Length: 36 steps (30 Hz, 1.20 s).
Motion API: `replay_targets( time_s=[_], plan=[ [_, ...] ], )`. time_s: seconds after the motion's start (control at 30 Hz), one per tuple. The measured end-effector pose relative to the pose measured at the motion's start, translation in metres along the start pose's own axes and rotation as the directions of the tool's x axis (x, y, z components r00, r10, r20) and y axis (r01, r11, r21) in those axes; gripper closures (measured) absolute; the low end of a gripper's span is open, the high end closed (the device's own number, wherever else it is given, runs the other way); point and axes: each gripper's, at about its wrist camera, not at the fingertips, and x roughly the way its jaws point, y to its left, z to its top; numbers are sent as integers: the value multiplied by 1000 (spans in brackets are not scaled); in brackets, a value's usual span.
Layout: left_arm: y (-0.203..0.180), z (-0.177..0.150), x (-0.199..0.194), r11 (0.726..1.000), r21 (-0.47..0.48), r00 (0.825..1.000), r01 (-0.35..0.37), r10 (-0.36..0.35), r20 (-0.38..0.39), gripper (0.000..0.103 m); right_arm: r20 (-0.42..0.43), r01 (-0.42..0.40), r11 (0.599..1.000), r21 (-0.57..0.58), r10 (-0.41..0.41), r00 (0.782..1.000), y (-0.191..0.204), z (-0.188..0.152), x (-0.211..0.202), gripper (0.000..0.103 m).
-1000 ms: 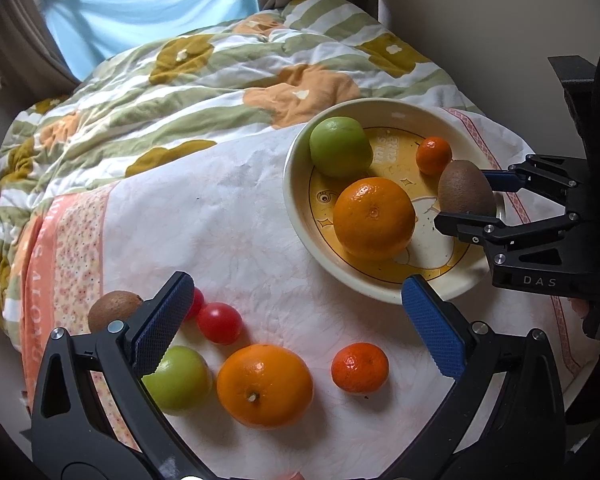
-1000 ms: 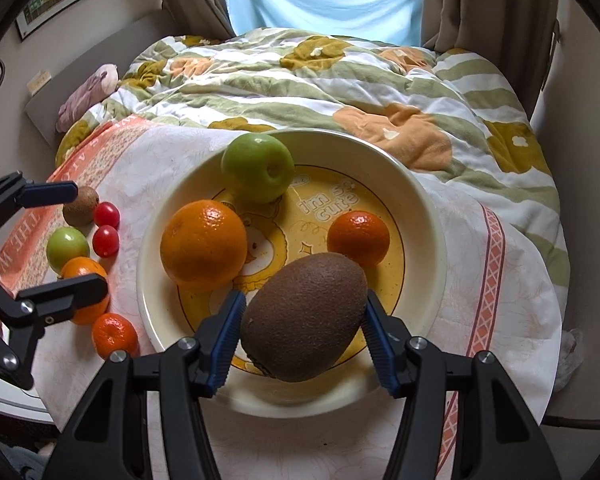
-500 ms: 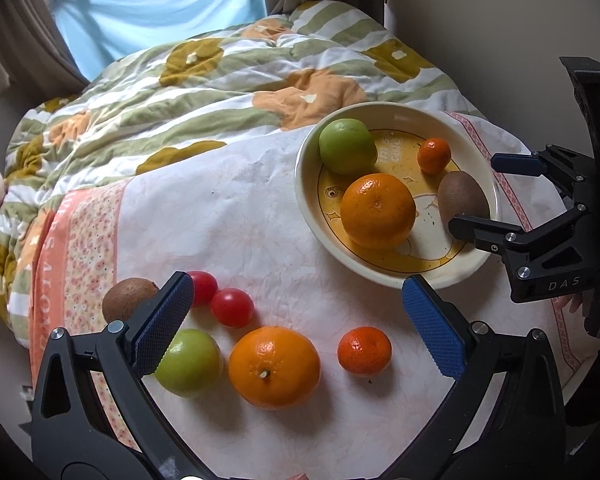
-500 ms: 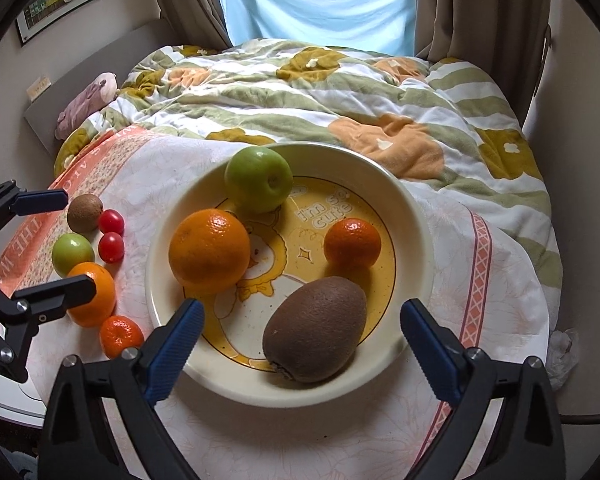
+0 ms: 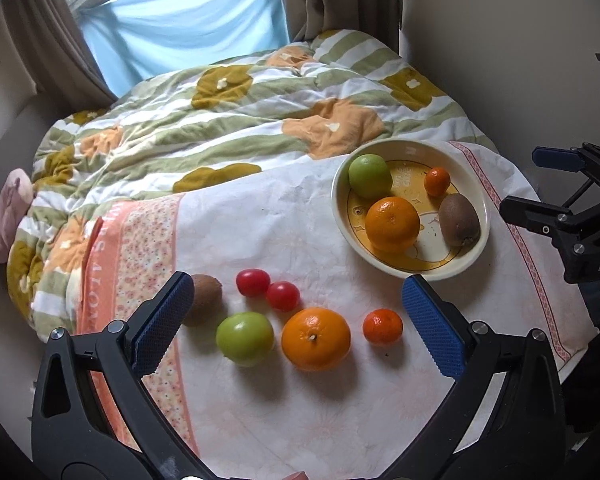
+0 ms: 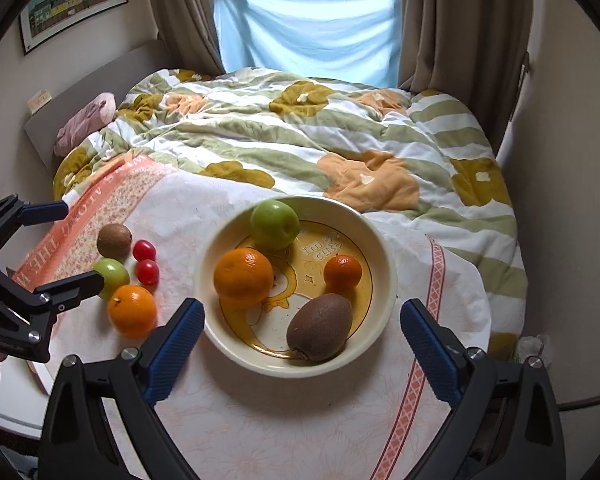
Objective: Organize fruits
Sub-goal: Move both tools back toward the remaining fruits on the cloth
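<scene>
Right now both grippers are empty: right gripper jaws spread wide above the bowl, left gripper equally wide over the loose fruit. Bowl holds a kiwi, orange, green apple and mandarin. On the cloth: second kiwi, two tomatoes, apple, orange, mandarin. Looks like between placements; next pick probably the mandarin, nearest the bowl. Needs a gentle, centred close so it doesn't roll.

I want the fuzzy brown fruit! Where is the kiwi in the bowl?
In the right wrist view, the kiwi lies at the near side of the bowl, just below the small mandarin and right of the big orange.
</scene>
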Motion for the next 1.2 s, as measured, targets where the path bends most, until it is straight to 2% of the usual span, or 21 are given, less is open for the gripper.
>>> replay_targets(
  time_s=[0.17,0.27,0.4,0.53,0.7,0.8,0.97,1.07,1.13,1.2],
  plan=[
    [23,-17,-14,1000,-1,998,23,-23,-62,0,-18,50,998,35,-50,999,18,-5,-21,5],
    [41,-28,-17,999,-16,994,33,-34,-104,0,-37,52,997,59,-50,998,31,-12,-30,5],
    [63,-40,-24,997,-32,990,77,-80,-118,0,-48,57,994,91,-53,997,53,-23,-37,5],
    [73,-45,-24,994,25,986,104,-100,-131,0,-80,87,990,113,-78,994,82,-29,-34,5],
    [85,-46,-13,981,104,976,162,-144,-162,0,-95,46,980,196,-27,995,119,-31,-27,5],
    [94,-48,-1,966,158,967,204,-174,-186,0,-114,48,967,251,-20,993,139,-33,-16,5],
    [105,-53,25,932,234,948,275,-224,-225,1,-138,66,921,383,-14,990,157,-38,9,5],
    [108,-55,42,911,268,937,313,-250,-243,5,-152,77,873,481,-3,988,161,-42,26,5],
    [107,-56,54,895,293,930,336,-266,-253,8,-158,99,841,532,-17,987,163,-45,36,5],
    [105,-57,66,877,318,922,361,-285,-261,17,-158,118,814,568,-33,987,163,-46,43,5]
  ],
)
